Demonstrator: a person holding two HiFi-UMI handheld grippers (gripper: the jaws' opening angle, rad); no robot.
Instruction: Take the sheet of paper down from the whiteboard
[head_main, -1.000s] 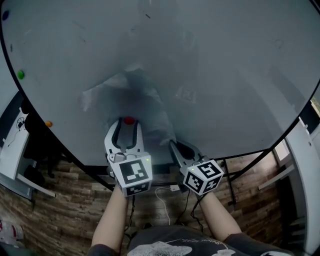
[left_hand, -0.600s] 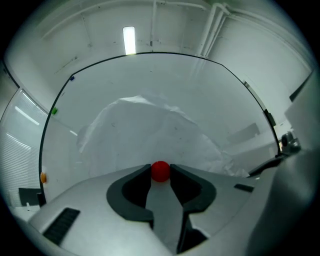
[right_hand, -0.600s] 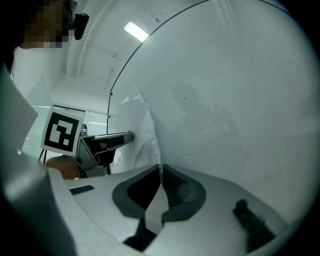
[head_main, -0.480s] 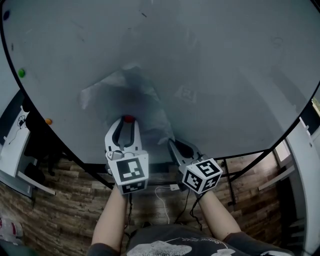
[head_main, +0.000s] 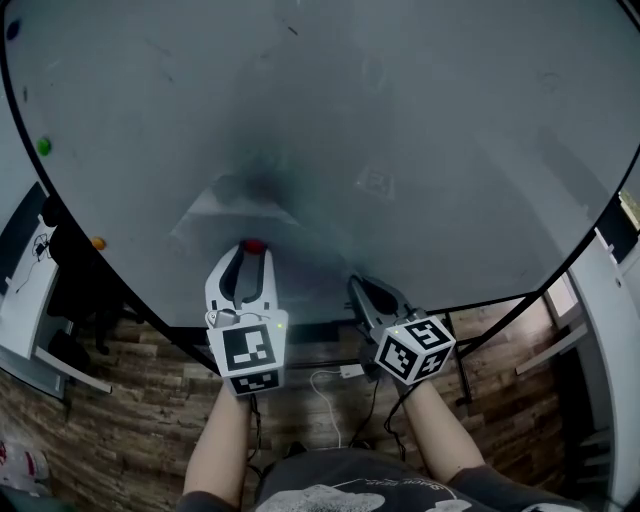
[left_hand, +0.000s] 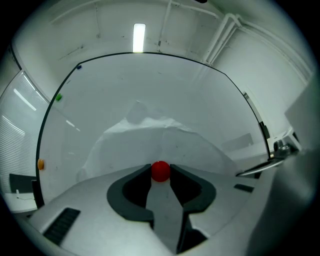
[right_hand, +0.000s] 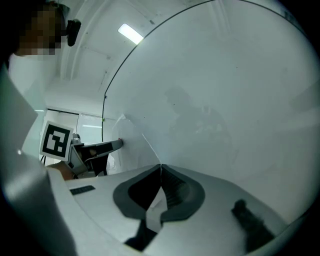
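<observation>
I can read no words or numbers anywhere. The only signs are black-and-white square codes (head_main: 248, 348) on the cubes of my left gripper (head_main: 254, 250) at seven o'clock and my right gripper (head_main: 360, 287) at five. A faint mark (head_main: 375, 184) on the whiteboard (head_main: 450, 120) is illegible.

I read the whiteboard (head_main: 400, 120) as smooth, glossy, faintly smudged. The sheet of paper (left_hand: 150, 140) is thin, matt, creased. The magnet (left_hand: 160, 170) is shiny red plastic. The right gripper (right_hand: 160, 167) has a matt white plastic shell and dark ribbed pads (right_hand: 172, 187). The near floor (head_main: 130, 400) is rough wood planks.
</observation>
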